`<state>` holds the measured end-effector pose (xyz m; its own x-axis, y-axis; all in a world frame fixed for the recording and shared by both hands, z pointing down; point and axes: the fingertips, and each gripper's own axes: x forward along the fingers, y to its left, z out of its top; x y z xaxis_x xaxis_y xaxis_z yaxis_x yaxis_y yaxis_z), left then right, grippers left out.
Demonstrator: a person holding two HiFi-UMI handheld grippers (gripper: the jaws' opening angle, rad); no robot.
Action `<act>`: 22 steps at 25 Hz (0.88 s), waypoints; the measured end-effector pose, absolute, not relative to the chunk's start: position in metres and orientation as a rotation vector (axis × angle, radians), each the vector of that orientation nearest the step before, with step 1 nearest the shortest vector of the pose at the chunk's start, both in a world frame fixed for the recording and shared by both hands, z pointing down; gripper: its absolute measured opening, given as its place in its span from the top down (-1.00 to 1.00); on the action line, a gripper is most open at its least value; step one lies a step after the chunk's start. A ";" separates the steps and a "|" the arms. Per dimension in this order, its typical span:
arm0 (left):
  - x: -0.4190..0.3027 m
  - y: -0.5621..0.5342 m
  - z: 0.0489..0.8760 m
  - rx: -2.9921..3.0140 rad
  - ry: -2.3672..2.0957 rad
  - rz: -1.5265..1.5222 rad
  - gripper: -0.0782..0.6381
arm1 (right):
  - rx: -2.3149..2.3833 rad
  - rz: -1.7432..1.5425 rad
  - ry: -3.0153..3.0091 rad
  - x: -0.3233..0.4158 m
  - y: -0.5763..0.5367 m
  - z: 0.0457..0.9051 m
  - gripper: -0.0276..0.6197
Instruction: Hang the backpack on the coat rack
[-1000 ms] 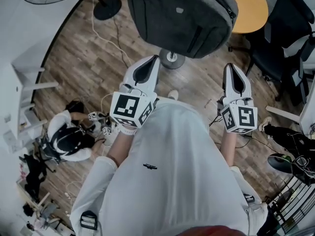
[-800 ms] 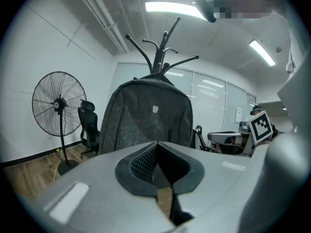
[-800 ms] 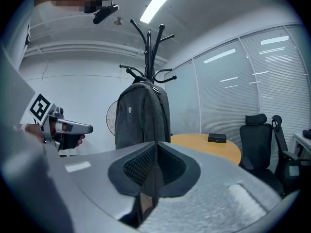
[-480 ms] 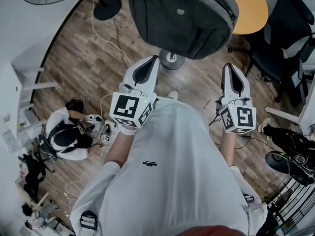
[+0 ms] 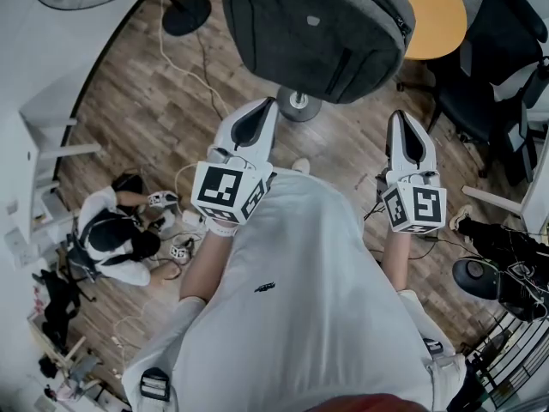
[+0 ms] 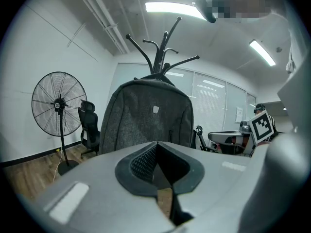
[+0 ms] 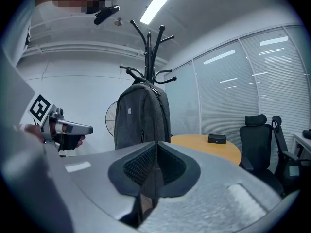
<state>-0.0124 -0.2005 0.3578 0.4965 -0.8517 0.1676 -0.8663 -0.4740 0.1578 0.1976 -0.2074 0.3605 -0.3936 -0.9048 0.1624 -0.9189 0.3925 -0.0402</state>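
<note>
**Head view.** Since the earlier frame only the crouching person (image 5: 111, 240) on the floor (image 5: 146, 101) had shifted, with the arms drawn nearer the body. Both grippers and the backpack (image 5: 317, 33) kept their places. The backpack hung clear of the floor, above the round base of the coat rack (image 5: 298, 103). The left gripper (image 5: 267, 101) and the right gripper (image 5: 404, 115) pointed toward it from near, and neither touched it.

**Left gripper view.** The jaws of the left gripper (image 6: 156, 142) met at their tips with nothing between them. Ahead, the backpack (image 6: 146, 115) hung upright, its top just under the hooks of the coat rack (image 6: 163, 47). A fan (image 6: 58, 103) stood to its left. The loop that bore the backpack could not be made out.

**Right gripper view.** The jaws of the right gripper (image 7: 156, 142) were likewise closed and empty. The backpack (image 7: 142, 118) showed side-on against the pole of the coat rack (image 7: 148, 38). Behind it stood a round bench (image 7: 214, 149) carrying a black box (image 7: 216, 139).

**Judgement.** The hanging appeared done, so the remaining risks lay in the seating and the withdrawal.
- If the loop sat shallow on its hook, the backpack could slide off.
- Its weight on one side might lean the coat rack.
- A gripper carried forward rather than back could nudge the backpack and swing it loose.
</note>
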 end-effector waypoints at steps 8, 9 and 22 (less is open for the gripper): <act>-0.013 -0.200 0.358 2.515 -1.472 0.095 0.74 | 1.660 0.178 -2.517 0.197 -0.207 0.361 0.92; -0.013 -0.200 0.358 2.515 -1.473 0.095 0.74 | 1.661 0.176 -2.517 0.197 -0.207 0.361 0.93; -0.011 -0.200 0.357 2.516 -1.467 0.092 0.74 | 1.640 0.161 -2.523 0.194 -0.206 0.357 0.93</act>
<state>-0.0111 -0.1999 0.3567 0.4977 -0.8511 0.1673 -0.8653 -0.4739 0.1633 0.1944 -0.2058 0.3568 -0.4019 -0.9007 0.1650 -0.9144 0.4044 -0.0194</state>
